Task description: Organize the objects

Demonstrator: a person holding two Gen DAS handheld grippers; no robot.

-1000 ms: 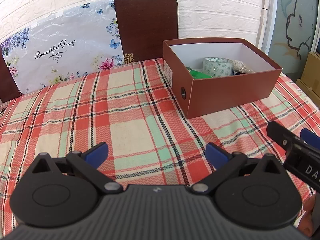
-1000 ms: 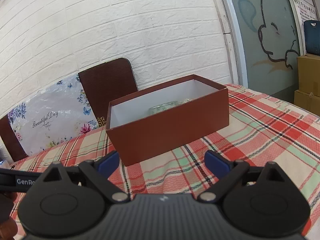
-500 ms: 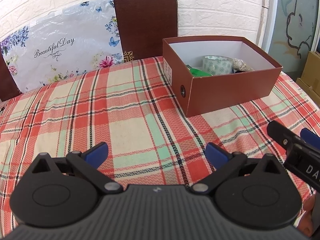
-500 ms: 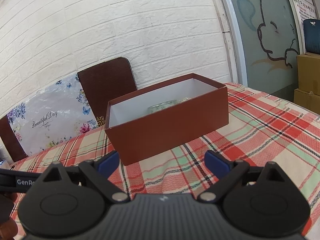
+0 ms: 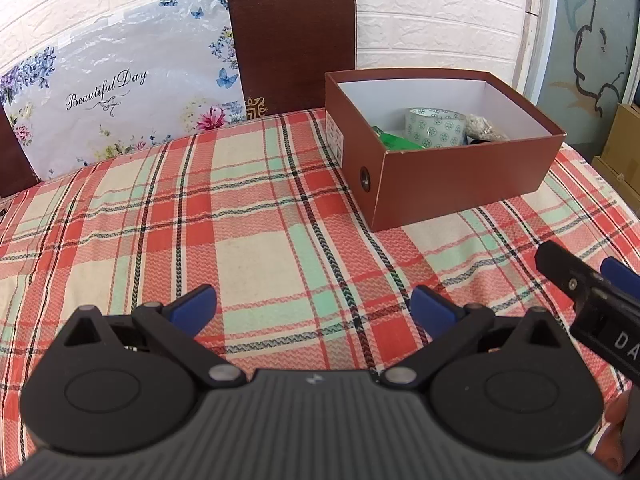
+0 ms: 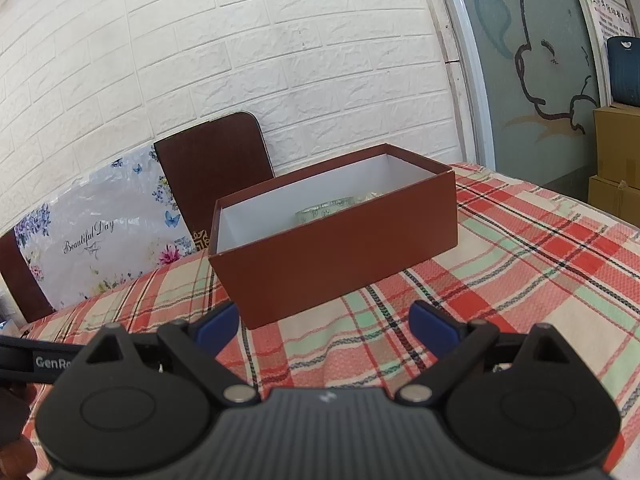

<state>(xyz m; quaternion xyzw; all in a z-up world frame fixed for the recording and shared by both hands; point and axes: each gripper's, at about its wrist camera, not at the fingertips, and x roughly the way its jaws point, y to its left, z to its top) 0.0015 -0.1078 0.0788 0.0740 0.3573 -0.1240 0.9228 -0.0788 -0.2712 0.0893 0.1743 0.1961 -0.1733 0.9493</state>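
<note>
An open brown box [image 5: 460, 176] with a white inside stands on the plaid tablecloth, ahead and right in the left wrist view, and ahead in the right wrist view [image 6: 340, 256]. Inside it lie a roll of patterned tape [image 5: 435, 127], a green item [image 5: 394, 140] and a pale crumpled item [image 5: 486, 128]. My left gripper [image 5: 314, 306] is open and empty over bare cloth, well short of the box. My right gripper [image 6: 324, 322] is open and empty just in front of the box's near wall. The right gripper's side shows in the left wrist view [image 5: 592, 300].
A dark brown chair back [image 5: 292, 40] and a floral "Beautiful Day" plastic-wrapped panel [image 5: 116, 96] stand behind the table against a white brick wall. Cardboard boxes [image 6: 616, 168] stack at the right, off the table. The plaid tablecloth [image 5: 240, 216] covers the table.
Both views have shifted very slightly; the box sits a touch lower and closer in the left wrist view. Both grippers stay open and empty.
</note>
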